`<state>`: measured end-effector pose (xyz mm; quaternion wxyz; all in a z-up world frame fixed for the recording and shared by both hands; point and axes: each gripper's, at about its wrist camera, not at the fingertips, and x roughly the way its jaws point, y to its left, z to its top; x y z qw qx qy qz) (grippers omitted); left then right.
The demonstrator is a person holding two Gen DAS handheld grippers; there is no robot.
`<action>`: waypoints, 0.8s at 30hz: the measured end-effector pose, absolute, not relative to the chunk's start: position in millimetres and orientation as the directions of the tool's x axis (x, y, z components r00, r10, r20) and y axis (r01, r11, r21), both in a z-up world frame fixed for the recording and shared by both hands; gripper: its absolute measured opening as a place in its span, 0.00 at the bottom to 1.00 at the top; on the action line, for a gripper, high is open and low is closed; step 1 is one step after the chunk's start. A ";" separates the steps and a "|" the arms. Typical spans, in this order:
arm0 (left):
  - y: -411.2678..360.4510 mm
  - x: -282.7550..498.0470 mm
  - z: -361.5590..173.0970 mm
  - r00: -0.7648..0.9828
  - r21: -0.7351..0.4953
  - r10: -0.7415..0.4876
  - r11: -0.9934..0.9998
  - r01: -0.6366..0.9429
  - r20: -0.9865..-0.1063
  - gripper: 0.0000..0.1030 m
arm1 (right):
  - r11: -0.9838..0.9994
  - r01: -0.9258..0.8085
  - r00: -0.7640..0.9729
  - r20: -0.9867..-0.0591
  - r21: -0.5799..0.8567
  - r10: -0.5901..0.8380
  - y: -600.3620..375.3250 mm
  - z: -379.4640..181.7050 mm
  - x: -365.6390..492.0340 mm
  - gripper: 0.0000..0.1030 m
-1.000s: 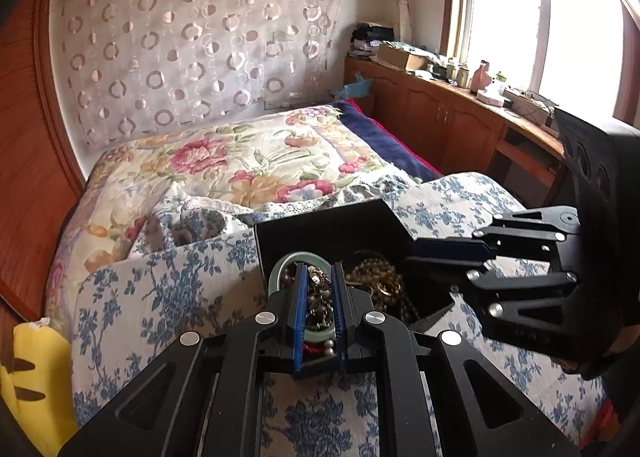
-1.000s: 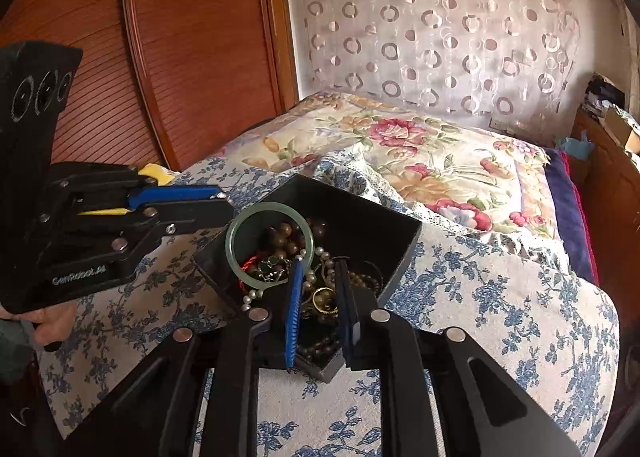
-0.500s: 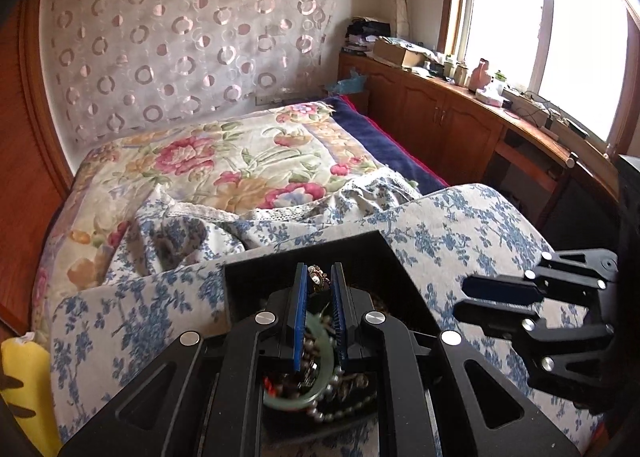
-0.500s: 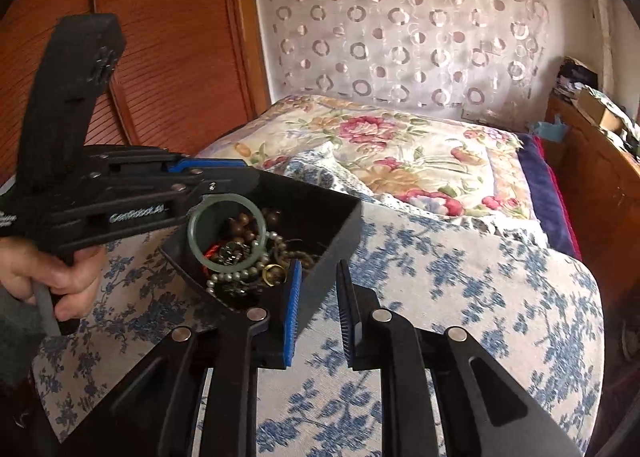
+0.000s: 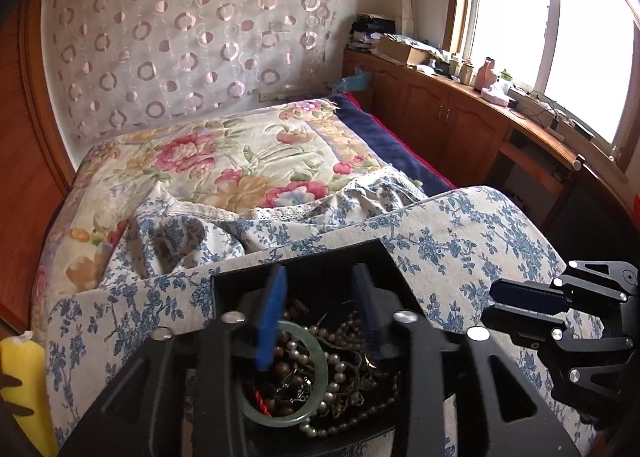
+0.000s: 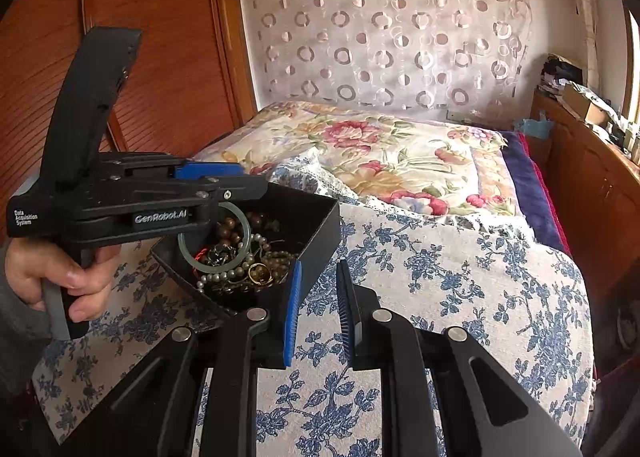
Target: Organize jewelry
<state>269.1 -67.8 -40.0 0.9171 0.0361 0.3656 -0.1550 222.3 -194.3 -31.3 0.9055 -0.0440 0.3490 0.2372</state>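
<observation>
A black open box (image 6: 320, 225) (image 5: 380, 257) sits on the blue-flowered cushion. It holds a heap of jewelry: a pale green jade bangle (image 5: 316, 409) (image 6: 192, 261), pearl strands (image 5: 332, 361), brown beads (image 6: 230, 225) and a gold ring (image 6: 260, 273). My left gripper (image 5: 320, 297) hovers over the box with its fingers spread wide and nothing between them. My right gripper (image 6: 318, 297) is open and empty just right of the box's near corner, above the cushion.
The cushion (image 6: 440, 277) lies on a bed with a flowered quilt (image 6: 380, 153). A wooden headboard (image 6: 160, 57) stands to the left. Wooden cabinets (image 5: 460, 125) run under the window at right. A yellow object (image 5: 24, 385) lies at the far left.
My left gripper has opened over the box and let the jewelry go; the jade bangle now lies in the box. My right gripper has drawn back right, off the box.
</observation>
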 end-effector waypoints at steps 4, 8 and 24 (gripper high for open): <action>-61.6 257.8 -38.3 0.707 -0.030 -0.229 0.959 0.282 -0.669 0.63 | 0.889 -0.451 0.653 -0.648 0.082 0.392 -194.0 -30.1 219.1 0.19; -52.9 242.9 -36.8 0.733 -0.006 -0.189 0.969 0.245 -0.654 0.84 | 0.898 -0.432 0.664 -0.645 0.080 0.377 -195.4 -31.2 217.0 0.20; -14.6 178.6 -39.0 0.755 0.008 -0.079 0.994 0.111 -0.651 0.92 | 0.930 -0.360 0.726 -0.606 0.069 0.326 -190.9 -29.6 194.9 0.89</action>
